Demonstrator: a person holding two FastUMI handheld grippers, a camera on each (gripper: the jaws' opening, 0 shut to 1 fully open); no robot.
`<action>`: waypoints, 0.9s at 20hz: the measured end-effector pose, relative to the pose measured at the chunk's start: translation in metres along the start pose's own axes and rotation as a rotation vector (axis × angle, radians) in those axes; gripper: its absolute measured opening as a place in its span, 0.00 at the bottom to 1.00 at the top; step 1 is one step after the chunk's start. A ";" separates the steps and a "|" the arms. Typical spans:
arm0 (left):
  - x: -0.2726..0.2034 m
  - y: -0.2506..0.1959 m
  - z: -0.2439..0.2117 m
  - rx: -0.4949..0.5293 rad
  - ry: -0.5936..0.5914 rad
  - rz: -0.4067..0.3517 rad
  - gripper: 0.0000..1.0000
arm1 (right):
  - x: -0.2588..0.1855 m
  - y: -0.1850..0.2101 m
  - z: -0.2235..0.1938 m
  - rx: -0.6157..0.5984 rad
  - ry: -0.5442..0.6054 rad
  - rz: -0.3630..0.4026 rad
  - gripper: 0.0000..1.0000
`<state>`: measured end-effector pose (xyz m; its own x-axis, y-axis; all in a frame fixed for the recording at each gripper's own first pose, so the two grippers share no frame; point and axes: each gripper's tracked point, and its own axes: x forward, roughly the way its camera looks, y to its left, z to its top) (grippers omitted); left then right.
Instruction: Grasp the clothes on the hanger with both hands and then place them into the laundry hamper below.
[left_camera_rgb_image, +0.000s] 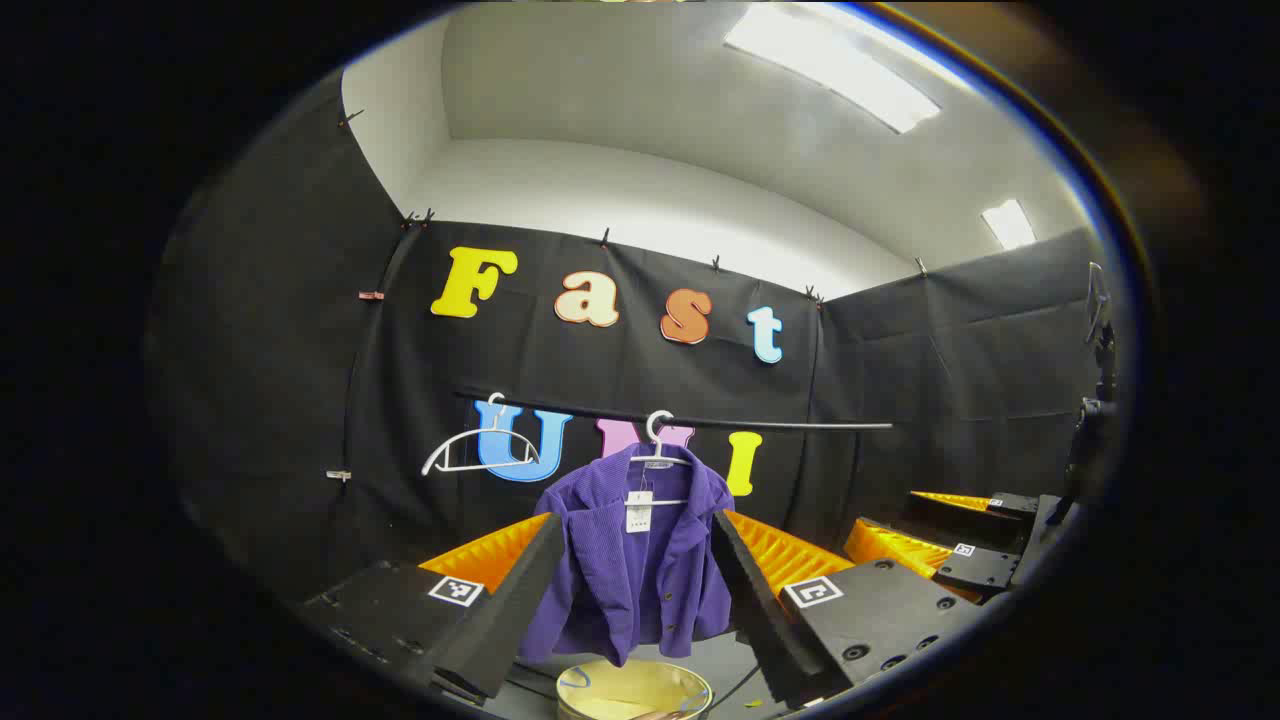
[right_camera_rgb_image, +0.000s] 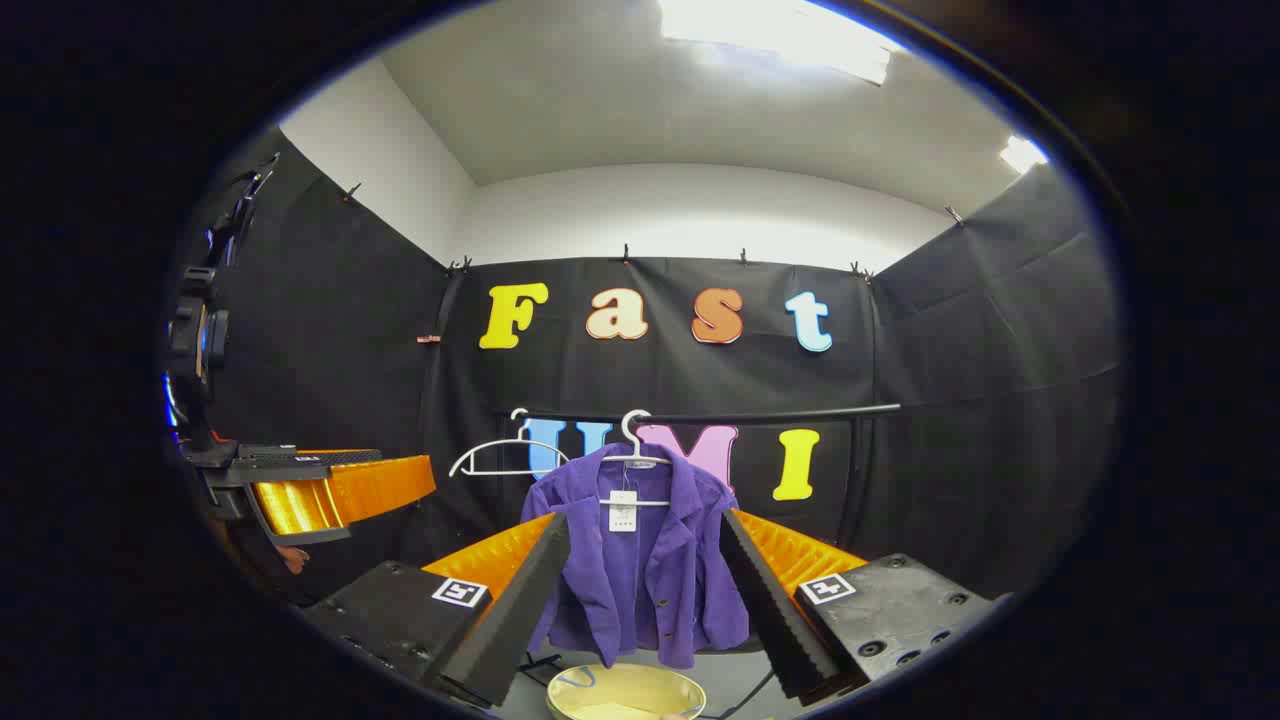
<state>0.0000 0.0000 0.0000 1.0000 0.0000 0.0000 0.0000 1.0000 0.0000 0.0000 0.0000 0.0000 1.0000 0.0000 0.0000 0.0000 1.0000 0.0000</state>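
Black cloth walls stood behind a dark rail (right_camera_rgb_image: 760, 414), purple ribbed jacket (right_camera_rgb_image: 640, 560) hung buttoned on a white hanger (right_camera_rgb_image: 634, 440) at twelve o'clock, tag at collar, yellow hamper (right_camera_rgb_image: 625, 692) at six o'clock below, left gripper (left_camera_rgb_image: 640, 570) and right gripper (right_camera_rgb_image: 645, 570) both gaped wide, empty.

empty white hanger (left_camera_rgb_image: 480, 452) on rail (left_camera_rgb_image: 800, 424)

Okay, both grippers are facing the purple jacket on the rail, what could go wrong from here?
1. The jacket hangs buttoned on its hanger; pulling it down may drag the hanger off the rail with it.
2. An empty hanger hangs just beside it, so a hand-held gripper reaching for that shoulder could knock or snag it.
3. The hamper looks narrower than the jacket, so a sleeve might drape over its rim.
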 end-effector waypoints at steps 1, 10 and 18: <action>0.001 0.000 0.001 -0.005 -0.001 -0.004 0.93 | 0.000 -0.001 0.001 -0.001 -0.002 0.000 0.97; 0.003 0.004 -0.004 -0.005 0.011 -0.022 0.93 | 0.005 0.005 -0.003 0.020 0.008 0.007 0.96; 0.004 0.005 -0.003 -0.011 0.010 -0.058 0.93 | 0.004 0.012 0.001 0.015 0.003 0.004 0.96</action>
<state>0.0043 0.0046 -0.0029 0.9983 -0.0583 -0.0093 0.0582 0.9982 -0.0108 0.0045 0.0124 0.0006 1.0000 0.0040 -0.0033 -0.0040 0.9999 0.0148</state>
